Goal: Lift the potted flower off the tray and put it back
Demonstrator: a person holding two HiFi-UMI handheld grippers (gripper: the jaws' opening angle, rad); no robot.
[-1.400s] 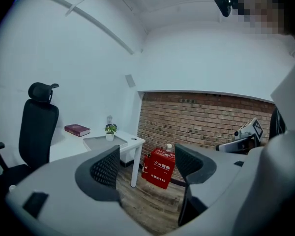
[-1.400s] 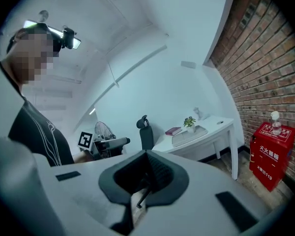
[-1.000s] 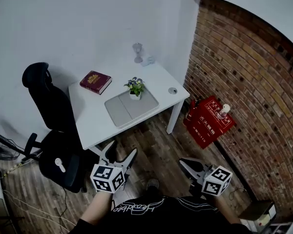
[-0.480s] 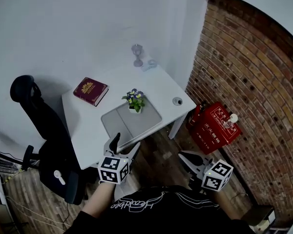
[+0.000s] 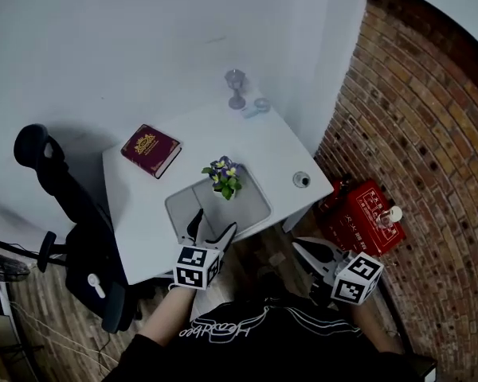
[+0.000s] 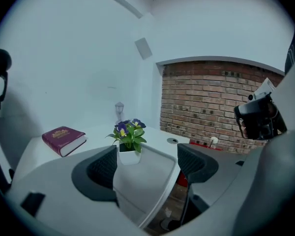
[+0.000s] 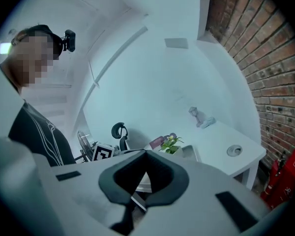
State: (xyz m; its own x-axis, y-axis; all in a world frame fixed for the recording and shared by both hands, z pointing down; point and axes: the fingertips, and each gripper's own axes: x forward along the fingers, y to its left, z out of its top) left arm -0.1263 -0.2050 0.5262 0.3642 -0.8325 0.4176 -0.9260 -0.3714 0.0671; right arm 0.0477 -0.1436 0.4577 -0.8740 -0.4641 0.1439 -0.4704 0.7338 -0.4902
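Head view has the small white pot of purple-and-yellow flowers (image 5: 224, 178) standing upright at the far end of a flat grey rectangular tray (image 5: 251, 207), which lies near the front edge of the white desk (image 5: 135, 213). The pot has not yet been lifted. It sits on its base with its leaves clear of everything else, so a grasp from the front looks unobstructed.

The left gripper (image 5: 213, 228) is held out over the desk's near edge and aimed at the tray, probably lined up for the pick. In the left gripper view its fingers (image 6: 106, 167) are spread wide with nothing between them. The pot (image 6: 129, 154) shows ahead in the gap, closer to the left finger's line than the right, and well short of contact.

The right gripper (image 5: 304, 251) hangs back off the desk, above the wooden floor, apparently kept out of the way. In the right gripper view its fingers (image 7: 163, 176) are pressed together at the tips and hold nothing.

A dark red hardcover book (image 5: 151, 150) and a clear stemmed glass (image 5: 237, 89) stand farther back on the desk, well apart from the tray.
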